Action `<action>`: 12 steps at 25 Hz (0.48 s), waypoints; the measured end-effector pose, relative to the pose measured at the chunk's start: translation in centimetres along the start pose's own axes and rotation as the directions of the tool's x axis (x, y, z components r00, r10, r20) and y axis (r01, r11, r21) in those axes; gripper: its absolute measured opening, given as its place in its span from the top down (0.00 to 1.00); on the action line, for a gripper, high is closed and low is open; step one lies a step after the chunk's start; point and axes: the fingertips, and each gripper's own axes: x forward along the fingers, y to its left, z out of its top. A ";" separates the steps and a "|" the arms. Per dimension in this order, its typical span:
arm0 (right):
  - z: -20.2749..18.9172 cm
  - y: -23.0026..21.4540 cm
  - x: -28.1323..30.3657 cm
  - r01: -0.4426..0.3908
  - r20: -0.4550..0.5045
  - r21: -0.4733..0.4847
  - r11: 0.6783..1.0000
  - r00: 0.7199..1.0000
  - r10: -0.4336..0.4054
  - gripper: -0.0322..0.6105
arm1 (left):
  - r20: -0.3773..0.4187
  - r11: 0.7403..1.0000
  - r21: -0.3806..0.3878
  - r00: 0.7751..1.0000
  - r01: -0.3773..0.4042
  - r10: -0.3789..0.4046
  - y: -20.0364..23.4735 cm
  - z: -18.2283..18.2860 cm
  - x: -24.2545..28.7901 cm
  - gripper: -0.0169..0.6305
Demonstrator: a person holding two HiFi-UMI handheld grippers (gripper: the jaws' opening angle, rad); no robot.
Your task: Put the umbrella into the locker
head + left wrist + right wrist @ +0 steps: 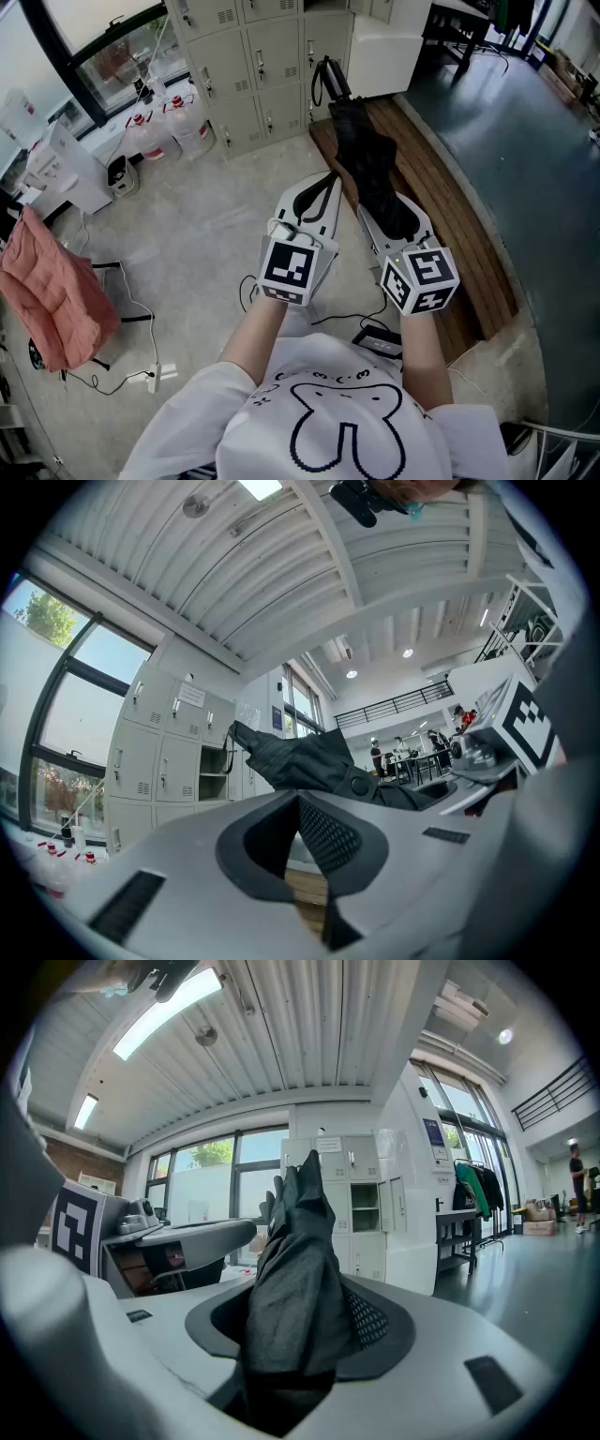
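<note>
Pink cloth (52, 291) is heaped at the left edge of the pale floor (197, 234). Farther back, water bottles (192, 127) stand beside the bank of grey lockers (253, 56). The left gripper (326, 187) is held about level, its jaws brought together with nothing between them. Just to its right, the right gripper (386, 214) is clamped on a black folded umbrella (361, 150), whose fabric fills the gap between the pads. The umbrella reaches forward from the jaws toward the lockers, strap end nearest them, above a wooden strip of floor (450, 216). In the right gripper view one locker compartment (365, 1206) stands open, and the umbrella is outside it, in the air.
</note>
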 end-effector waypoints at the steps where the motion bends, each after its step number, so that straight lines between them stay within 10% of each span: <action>1: 0.0 -0.3 0.4 0.001 -0.002 -0.001 1.000 1.000 -0.001 0.59 | 0.002 1.000 -0.001 1.000 0.002 -0.002 0.2 0.0 0.4 0.99; 12: -0.2 -3.5 8.9 -0.003 -0.027 -0.009 1.000 1.000 0.003 0.59 | 0.000 1.000 -0.006 1.000 0.025 -0.025 6.4 -2.1 7.4 0.99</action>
